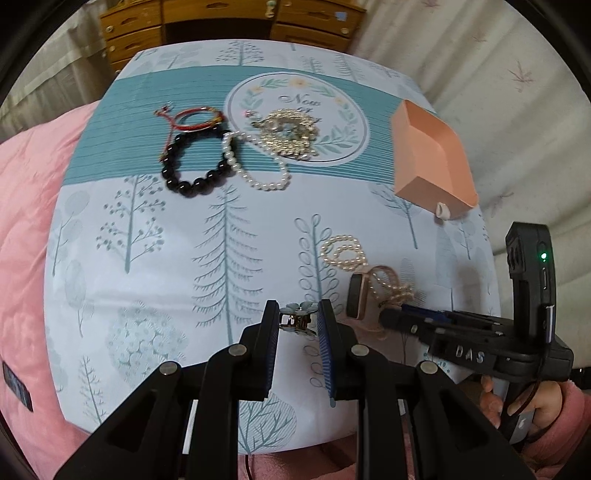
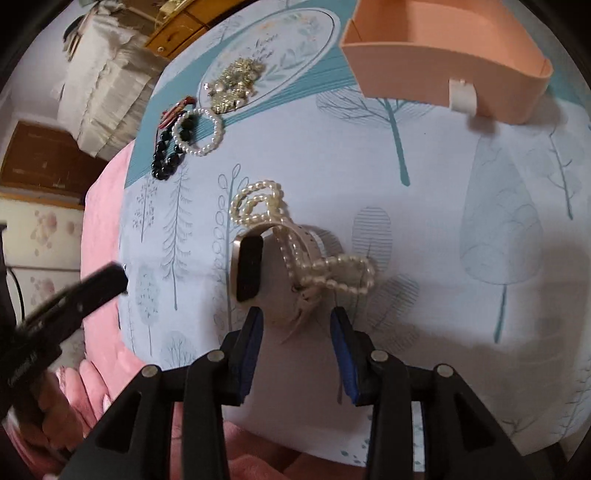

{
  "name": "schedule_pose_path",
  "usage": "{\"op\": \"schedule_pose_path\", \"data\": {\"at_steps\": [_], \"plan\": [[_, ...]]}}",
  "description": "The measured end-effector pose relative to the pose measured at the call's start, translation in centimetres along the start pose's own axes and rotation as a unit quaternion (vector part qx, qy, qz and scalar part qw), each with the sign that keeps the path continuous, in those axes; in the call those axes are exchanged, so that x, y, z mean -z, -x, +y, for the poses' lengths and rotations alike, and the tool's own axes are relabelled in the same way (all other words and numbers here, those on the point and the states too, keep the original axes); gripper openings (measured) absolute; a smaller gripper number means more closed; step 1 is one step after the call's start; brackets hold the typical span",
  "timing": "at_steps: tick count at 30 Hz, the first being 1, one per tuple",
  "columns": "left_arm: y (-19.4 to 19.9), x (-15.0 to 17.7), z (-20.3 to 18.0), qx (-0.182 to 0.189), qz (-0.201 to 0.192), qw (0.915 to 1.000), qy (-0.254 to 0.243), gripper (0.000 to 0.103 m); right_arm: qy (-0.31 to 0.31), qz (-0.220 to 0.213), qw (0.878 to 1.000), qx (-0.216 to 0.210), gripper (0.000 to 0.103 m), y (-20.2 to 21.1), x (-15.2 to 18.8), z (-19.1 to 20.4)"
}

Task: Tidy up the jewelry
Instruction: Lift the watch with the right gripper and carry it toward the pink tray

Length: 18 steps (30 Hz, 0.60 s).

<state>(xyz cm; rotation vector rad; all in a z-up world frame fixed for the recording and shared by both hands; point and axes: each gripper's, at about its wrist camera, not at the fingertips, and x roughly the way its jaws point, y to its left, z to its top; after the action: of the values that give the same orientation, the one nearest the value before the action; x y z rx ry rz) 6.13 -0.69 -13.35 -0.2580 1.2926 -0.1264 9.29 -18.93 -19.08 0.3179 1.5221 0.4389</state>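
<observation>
My left gripper (image 1: 297, 314) is open around a small blue-flower hair clip (image 1: 298, 317) on the printed cloth; contact is unclear. My right gripper (image 2: 295, 317) is open just in front of a watch with a pale strap (image 2: 251, 267) tangled with a small-pearl strand (image 2: 280, 225). It also shows in the left wrist view (image 1: 391, 317) beside the watch (image 1: 357, 295). Farther off lie a black bead bracelet (image 1: 192, 162), a red cord bracelet (image 1: 194, 118), a pearl bracelet (image 1: 258, 162) and a gold chain heap (image 1: 288, 133). An open pink box (image 1: 428, 158), also in the right wrist view (image 2: 439, 70), is at the right.
The jewelry lies on a tree-printed cloth (image 1: 184, 240) over a pink quilt (image 1: 26, 221). A wooden drawer chest (image 1: 229, 26) stands behind. A curtain (image 1: 517, 92) hangs at the right.
</observation>
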Motion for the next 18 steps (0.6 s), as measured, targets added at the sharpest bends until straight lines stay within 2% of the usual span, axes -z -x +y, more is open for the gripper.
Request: {"op": "schedule_pose_path", "data": {"at_steps": [1, 3, 7, 11, 13, 16, 18], "plan": [[0.0, 0.0, 0.2, -0.002, 0.001, 1.0000, 0.005, 0.019, 0.008, 0.005, 1.000, 0.005, 0.009, -0.2, -0.2, 0.2], [-0.1, 0.0, 0.3, -0.004, 0.003, 0.9999, 0.011, 0.019, 0.029, 0.001, 1.000, 0.013, 0.008, -0.1, -0.5, 0.6], [0.0, -0.3, 0.3, -0.005, 0.000, 0.9998, 0.017, 0.019, 0.106, -0.034, 0.991, 0.073, 0.008, 1.5, -0.7, 1.9], [0.1, -1.0, 0.1, -0.004, -0.003, 0.9999, 0.014, 0.019, 0.145, -0.072, 0.982, 0.094, 0.008, 4.5, -1.2, 2.1], [0.1, -1.5, -0.2, -0.004, -0.007, 0.9999, 0.011, 0.019, 0.184, -0.103, 0.971, 0.115, 0.008, 6.3, -1.0, 2.7], [0.2, -2.2, -0.8, -0.001, -0.012, 0.9999, 0.007, 0.019, 0.236, -0.144, 0.954, 0.119, 0.007, 8.6, -0.6, 3.7], [0.3, -2.7, -1.3, 0.000, -0.014, 0.9999, 0.004, 0.019, 0.249, -0.161, 0.947, 0.125, 0.007, 9.9, -0.7, 4.0]]}}
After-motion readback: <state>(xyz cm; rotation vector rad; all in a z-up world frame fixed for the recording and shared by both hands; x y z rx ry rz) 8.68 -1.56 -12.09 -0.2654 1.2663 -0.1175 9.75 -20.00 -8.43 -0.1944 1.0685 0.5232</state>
